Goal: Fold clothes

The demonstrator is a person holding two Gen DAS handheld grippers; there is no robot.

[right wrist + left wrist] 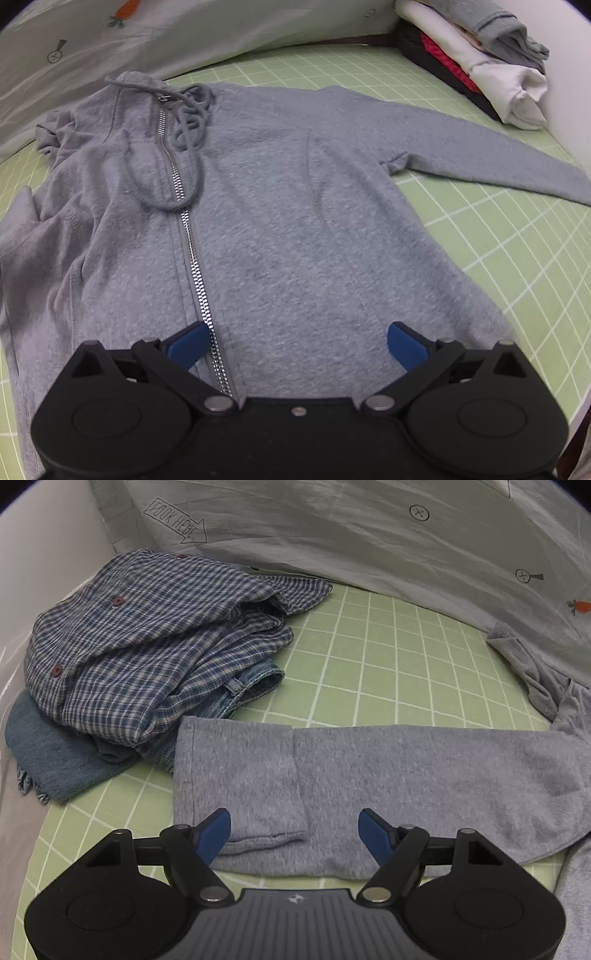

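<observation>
A green grid mat [498, 258] covers the table, with a grey printed sheet [332, 528] along its twelve o'clock edge. The grey zip hoodie [295, 221] lies flat at the centre, front up, one sleeve [369, 760] stretched across. A plaid shirt [147, 635] tops a pile at ten o'clock. The left gripper [294, 830] hangs over the sleeve cuff, fingers wide, gripping nothing. The right gripper [295, 343] stands wide over the hem beside the zipper [184, 221].

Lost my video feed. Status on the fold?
Left hand-held gripper open over the sleeve cuff. Right hand-held gripper open. Grey hoodie flat, zipped. Folded stack nearby, not blocking.
</observation>
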